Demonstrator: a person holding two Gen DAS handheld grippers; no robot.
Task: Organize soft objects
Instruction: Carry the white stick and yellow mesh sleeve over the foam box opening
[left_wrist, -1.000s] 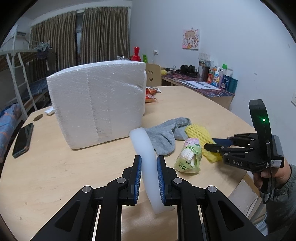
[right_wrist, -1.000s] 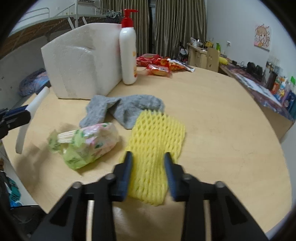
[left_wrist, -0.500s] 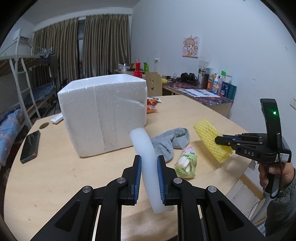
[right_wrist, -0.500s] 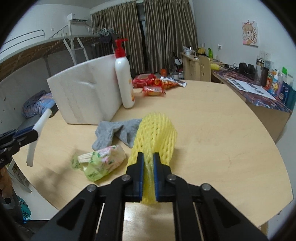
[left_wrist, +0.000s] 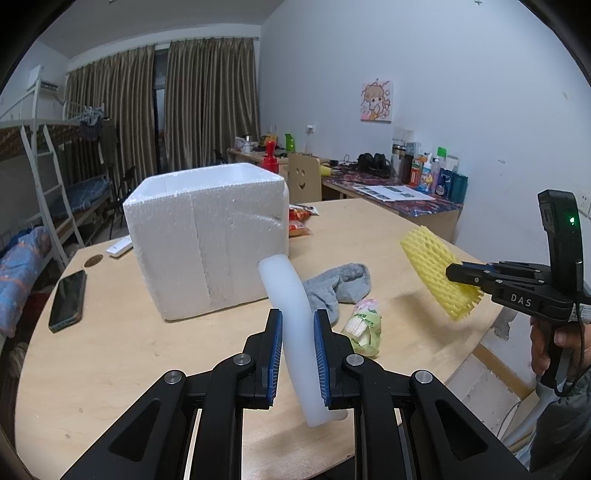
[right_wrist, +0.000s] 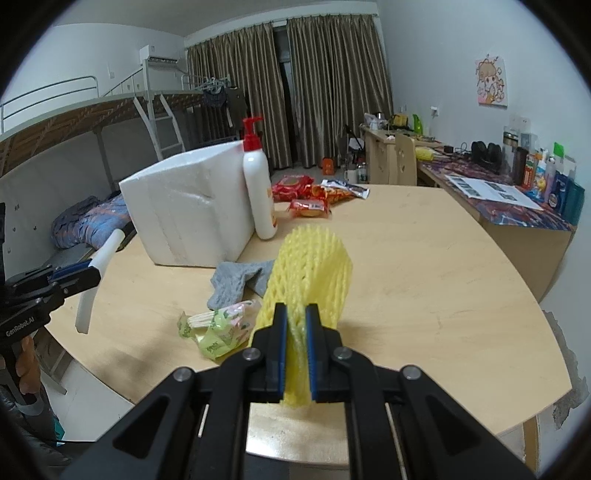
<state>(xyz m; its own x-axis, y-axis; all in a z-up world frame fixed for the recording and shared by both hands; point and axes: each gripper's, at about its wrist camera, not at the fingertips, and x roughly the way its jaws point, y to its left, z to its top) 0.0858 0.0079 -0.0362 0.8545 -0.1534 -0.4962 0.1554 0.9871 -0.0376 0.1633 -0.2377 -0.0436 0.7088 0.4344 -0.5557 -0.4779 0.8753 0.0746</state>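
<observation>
My left gripper (left_wrist: 297, 325) is shut on a curved white foam strip (left_wrist: 291, 317), held above the round wooden table (left_wrist: 110, 354). The strip also shows in the right wrist view as white foam strip (right_wrist: 98, 273) in the left gripper (right_wrist: 94, 271). My right gripper (right_wrist: 296, 317) is shut on a yellow foam net sleeve (right_wrist: 310, 266), lifted off the table; the left wrist view shows that sleeve (left_wrist: 432, 266) in the right gripper (left_wrist: 448, 275). A grey sock (left_wrist: 336, 286) and a green wipes packet (left_wrist: 364, 326) lie on the table. A white styrofoam box (left_wrist: 207, 236) stands behind them.
A white pump bottle (right_wrist: 258, 188) stands against the box. Red snack packets (right_wrist: 310, 195) lie further back. A phone (left_wrist: 68, 295) and a remote (left_wrist: 120, 245) lie at the table's left. A desk (left_wrist: 388, 192) with bottles lines the right wall. A bunk bed (left_wrist: 40, 206) is at the left.
My right gripper shut on the yellow net sleeve and lifted it off the table. My left gripper rose a little with the foam strip; the box top came into sight.
</observation>
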